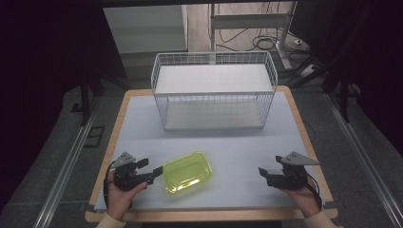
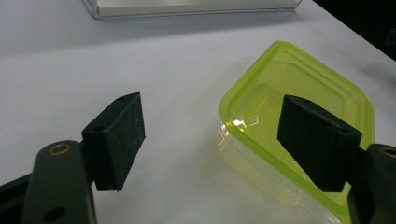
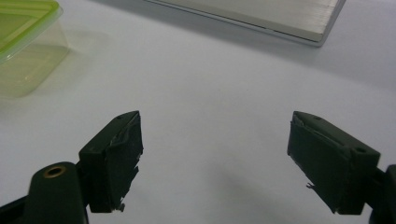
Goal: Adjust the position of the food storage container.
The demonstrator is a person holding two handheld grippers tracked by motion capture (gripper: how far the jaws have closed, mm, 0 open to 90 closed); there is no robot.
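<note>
straddling the green container's (image 2: 299, 116) rim, spread left claw (image 2: 210, 140); right claw (image 3: 215, 158) spread too.

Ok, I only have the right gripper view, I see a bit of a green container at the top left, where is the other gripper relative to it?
Observer: The left gripper is open at the green container, at its near-left corner, with one jaw over its rim.
Operator: Is it gripping it yet?
Observer: No, in the left gripper view the jaws stand wide apart.
Operator: And that metal edge ahead of me?
Observer: It is the base of a white wire basket at the far side of the table.
</note>
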